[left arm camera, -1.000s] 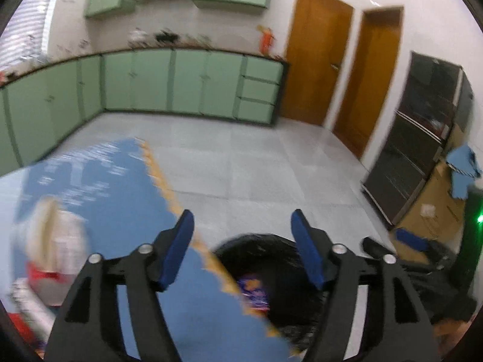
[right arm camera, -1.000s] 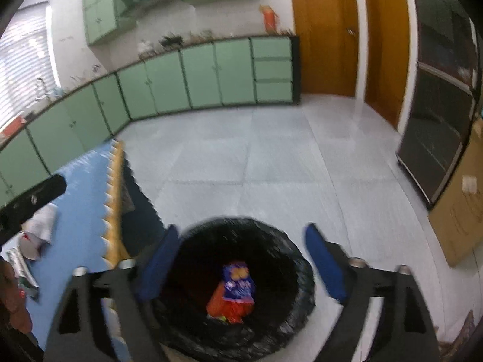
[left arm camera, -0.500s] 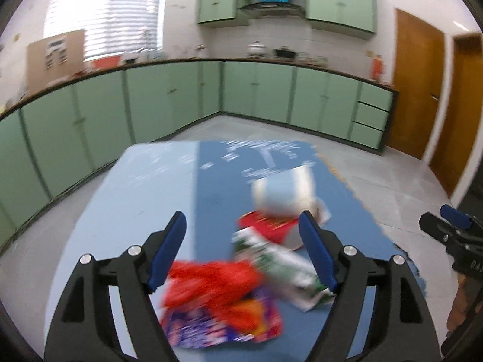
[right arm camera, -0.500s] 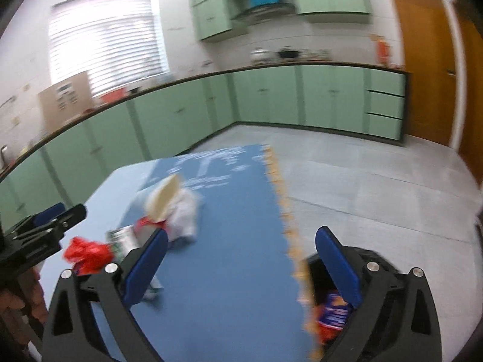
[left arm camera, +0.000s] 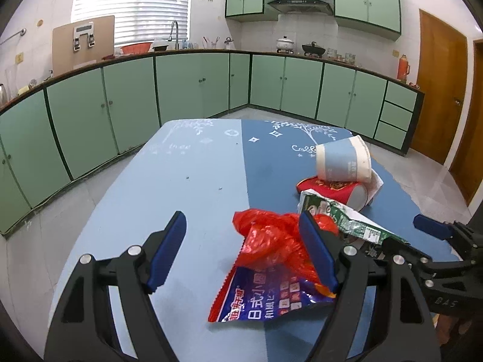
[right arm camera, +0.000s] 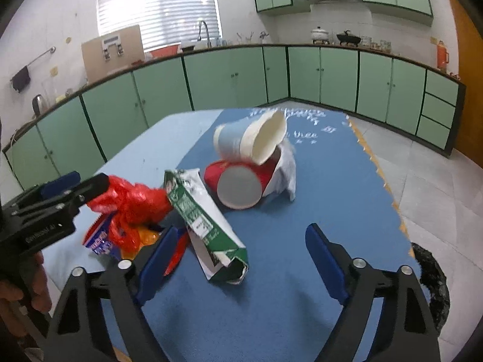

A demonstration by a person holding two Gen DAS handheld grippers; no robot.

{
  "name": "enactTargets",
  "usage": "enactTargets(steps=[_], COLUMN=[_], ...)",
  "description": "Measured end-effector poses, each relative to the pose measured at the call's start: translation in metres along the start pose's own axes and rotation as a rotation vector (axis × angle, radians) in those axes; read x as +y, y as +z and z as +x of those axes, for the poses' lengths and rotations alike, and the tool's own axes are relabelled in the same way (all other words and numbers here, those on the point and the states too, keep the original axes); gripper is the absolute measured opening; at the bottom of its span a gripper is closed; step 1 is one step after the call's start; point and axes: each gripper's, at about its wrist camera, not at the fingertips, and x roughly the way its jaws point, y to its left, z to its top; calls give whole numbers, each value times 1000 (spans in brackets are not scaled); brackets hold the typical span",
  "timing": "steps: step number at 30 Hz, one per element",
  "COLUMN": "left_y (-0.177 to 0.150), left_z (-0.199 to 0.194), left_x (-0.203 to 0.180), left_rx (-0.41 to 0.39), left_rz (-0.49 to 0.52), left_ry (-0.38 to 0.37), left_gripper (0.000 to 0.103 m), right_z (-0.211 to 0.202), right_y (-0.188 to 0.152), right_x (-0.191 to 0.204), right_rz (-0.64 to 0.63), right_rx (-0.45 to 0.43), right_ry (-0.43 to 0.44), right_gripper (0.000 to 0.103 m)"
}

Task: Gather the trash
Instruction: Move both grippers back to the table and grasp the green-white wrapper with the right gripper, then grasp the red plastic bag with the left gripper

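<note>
Trash lies on a blue table (left arm camera: 196,175): a red plastic bag (left arm camera: 268,238) (right arm camera: 132,205), a blue-red snack wrapper (left arm camera: 265,298) (right arm camera: 98,239), a flattened green carton (left arm camera: 344,220) (right arm camera: 205,220), a red paper cup (left arm camera: 335,188) (right arm camera: 238,185) on its side, a blue-white paper cup (left arm camera: 342,160) (right arm camera: 250,138) resting on it, and a white tissue (right arm camera: 285,172). My left gripper (left arm camera: 241,253) is open and empty, its right finger over the red bag. My right gripper (right arm camera: 238,262) is open and empty above the carton's near end.
A bin lined with a black bag (right arm camera: 431,274) stands on the floor off the table's right edge. Green kitchen cabinets (left arm camera: 196,84) run along the back walls. A wooden door (left arm camera: 440,90) is at the far right.
Both grippers have swung from above the black bin back over the table and its trash pile. Both stayed open and empty.
</note>
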Motion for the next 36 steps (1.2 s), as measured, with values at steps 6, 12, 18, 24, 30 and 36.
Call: enactTargets(steps=[6, 12, 18, 24, 30, 36], left_y=[-5, -7, -7, -8, -6, -5], left_z=[2, 6, 6, 7, 21, 35], left_x=[1, -3, -7, -13, -20, -23], left_rx=[8, 15, 16, 15, 35, 76], left_rz=[0, 8, 9, 20, 40, 27], left_ry=[-4, -6, -13, -33, -56, -88], left_gripper=[75, 76, 79, 81, 84, 40], right_z=[15, 21, 13, -9, -21, -24], right_y=[-4, -6, -3, 8, 16, 19], right_x=[-1, -3, 1, 7, 1, 0], right_rz=[-4, -3, -12, -20, -3, 0], right_rx=[40, 62, 64, -1, -36, -48], right_ry=[22, 64, 111, 103, 102, 99], right_gripper=[69, 40, 22, 19, 18, 18])
